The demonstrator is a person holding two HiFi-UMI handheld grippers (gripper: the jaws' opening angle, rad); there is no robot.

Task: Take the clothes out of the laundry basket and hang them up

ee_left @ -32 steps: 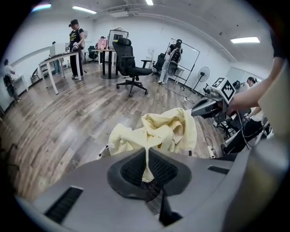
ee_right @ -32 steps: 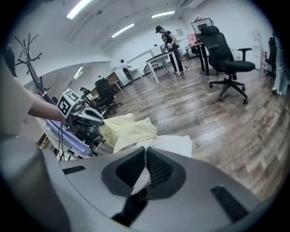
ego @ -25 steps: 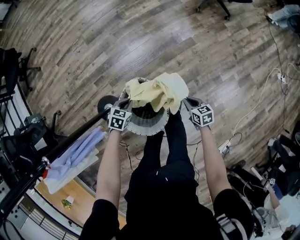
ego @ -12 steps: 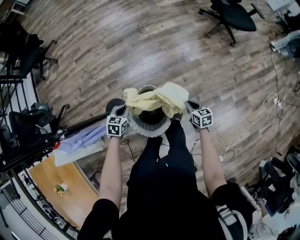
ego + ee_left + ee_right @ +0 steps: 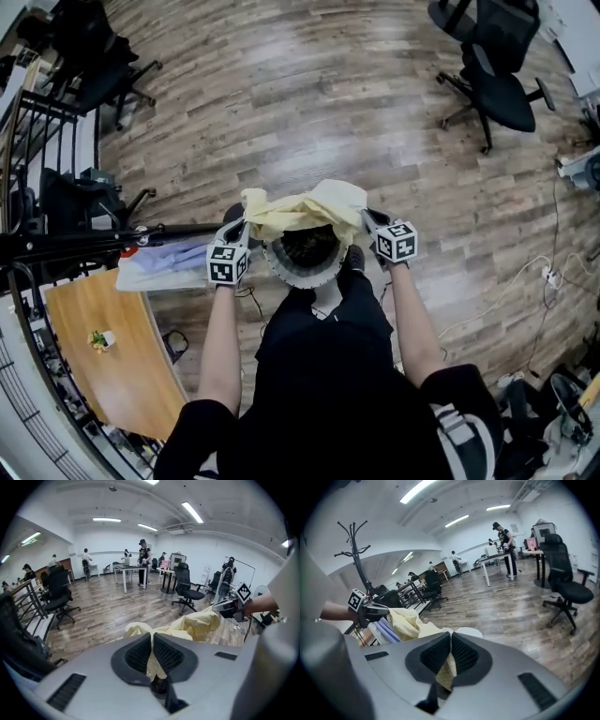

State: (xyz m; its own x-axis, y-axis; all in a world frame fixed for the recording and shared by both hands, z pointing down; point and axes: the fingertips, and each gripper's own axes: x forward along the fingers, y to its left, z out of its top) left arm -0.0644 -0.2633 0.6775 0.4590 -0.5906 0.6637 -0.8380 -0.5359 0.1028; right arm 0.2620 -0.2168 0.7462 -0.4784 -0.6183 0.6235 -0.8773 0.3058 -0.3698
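Lifted higher, the yellow garment (image 5: 305, 208) hangs over the laundry basket (image 5: 302, 274), with the left gripper (image 5: 241, 228) and right gripper (image 5: 368, 219) each clenched on an edge. Keep it spread while carrying it left to the clothes rail (image 5: 75, 242).

— What surrounds the work spot?
— A wood-plank floor (image 5: 309, 103), with a black office chair (image 5: 506, 94) standing on it at the upper right. At the lower left is a light wooden counter (image 5: 112, 375) carrying a small green-and-white object (image 5: 97, 339), too small to identify.
— And farther off?
— A white desk (image 5: 133, 568) with people standing beside it, strip lights (image 5: 192, 512) on the ceiling, and a black coat stand (image 5: 355, 555) at the left of the right gripper view.
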